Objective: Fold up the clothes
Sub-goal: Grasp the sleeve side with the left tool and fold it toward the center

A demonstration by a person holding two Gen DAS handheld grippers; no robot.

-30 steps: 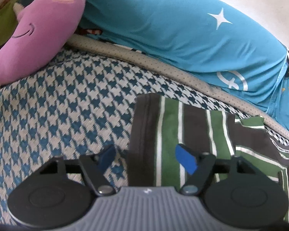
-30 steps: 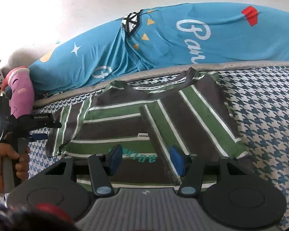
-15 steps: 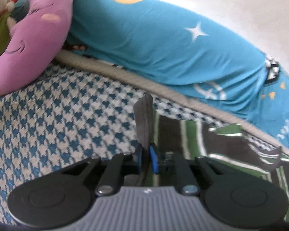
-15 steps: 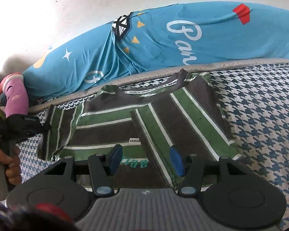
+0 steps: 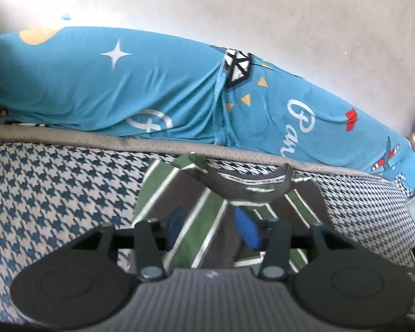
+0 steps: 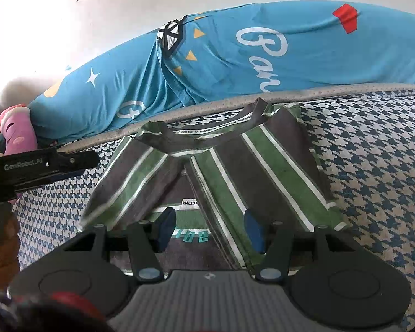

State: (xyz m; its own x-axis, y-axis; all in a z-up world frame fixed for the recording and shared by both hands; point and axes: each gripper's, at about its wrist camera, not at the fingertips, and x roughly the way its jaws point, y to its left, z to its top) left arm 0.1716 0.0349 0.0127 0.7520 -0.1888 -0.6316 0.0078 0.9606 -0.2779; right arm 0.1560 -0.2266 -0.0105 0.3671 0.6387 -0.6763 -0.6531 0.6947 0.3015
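Left wrist view.
- Striped shirt (image 5: 207, 202): centre to lower centre of frame, lying on the checked bedcover (image 5: 55, 188). Grey, green and white bands; collar toward the top. Both side panels are turned in over the middle.
- Handling, as judged: light, soft and limp, sure to sag and crease when lifted, not fragile, not slippery on the woven cover. Best taken at a hem, a folded edge or a corner.
- Left claw (image 5: 213, 229): lower centre, jaws spread wide with the blue pads well apart, nothing between them. It sits over the shirt; whether the pads touch the cloth cannot be told.
- Blue pillow (image 5: 124, 83): a long roll across the upper half, against the white wall.

Right wrist view.
- Striped shirt (image 6: 221, 166): centre of frame, both side flaps meeting in a V below the collar, a small label and teal lettering showing in the gap.
- Right claw (image 6: 210, 232): lower centre, jaws wide, empty, over the shirt's lower part; contact cannot be told.
- Left claw (image 6: 77, 160): left edge, beside the shirt's left flap and clear of it, held by a hand (image 6: 0, 249).
- Pink plush toy (image 6: 16, 130): far left.
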